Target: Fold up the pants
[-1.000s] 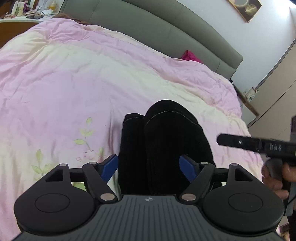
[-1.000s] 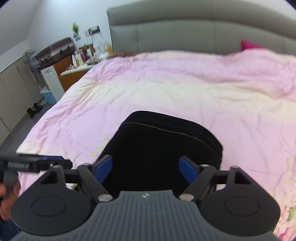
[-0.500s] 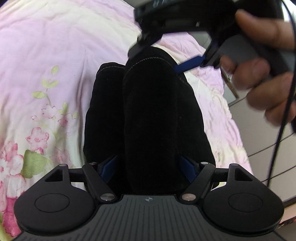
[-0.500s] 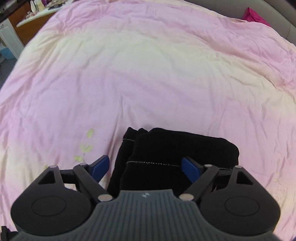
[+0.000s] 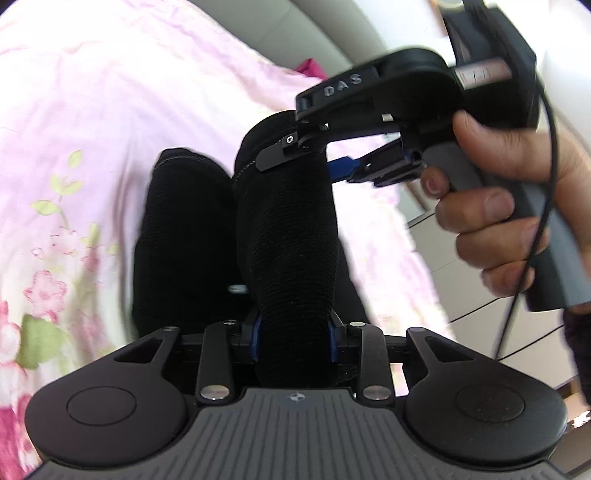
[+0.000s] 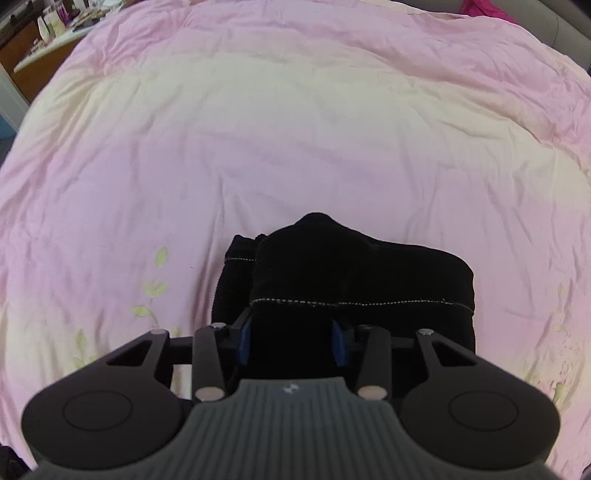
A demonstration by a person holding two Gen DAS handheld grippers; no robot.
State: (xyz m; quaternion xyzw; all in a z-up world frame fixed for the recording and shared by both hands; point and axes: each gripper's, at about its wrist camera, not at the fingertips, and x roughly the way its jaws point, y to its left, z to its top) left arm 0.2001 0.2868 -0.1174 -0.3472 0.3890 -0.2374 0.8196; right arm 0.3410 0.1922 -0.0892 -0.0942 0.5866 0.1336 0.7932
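A pink and cream floral duvet [image 6: 295,140] covers the bed and fills both views, giving a broad soft surface for the folding; a grey padded headboard [image 5: 332,33] runs along its far edge, with a patch of magenta fabric [image 5: 308,68] lying just below it. On the near part of the duvet lie the black pants [image 6: 369,273], already doubled into a thick, compact bundle whose pale stitched hem runs across the top layer in the right wrist view. Both tools are on that bundle at once, most likely so the upper fold can be carried over evenly without sagging at either end. The left gripper [image 5: 293,332] has just been closing, and its blue pads now pinch a raised roll of the dark cloth at the end nearest its own camera. The right gripper [image 6: 291,341] has likewise just been closing and grips the hemmed edge, the fabric bunched tight between its pads; seen from the left wrist camera, it comes down steeply onto the far end of the same roll. The person's right hand [image 5: 498,206] wraps the grey handle of that tool, a thin black cable [image 5: 543,221] trailing across it. Judged from the gathered cloth, the step in hand is seizing the top layer for another fold.
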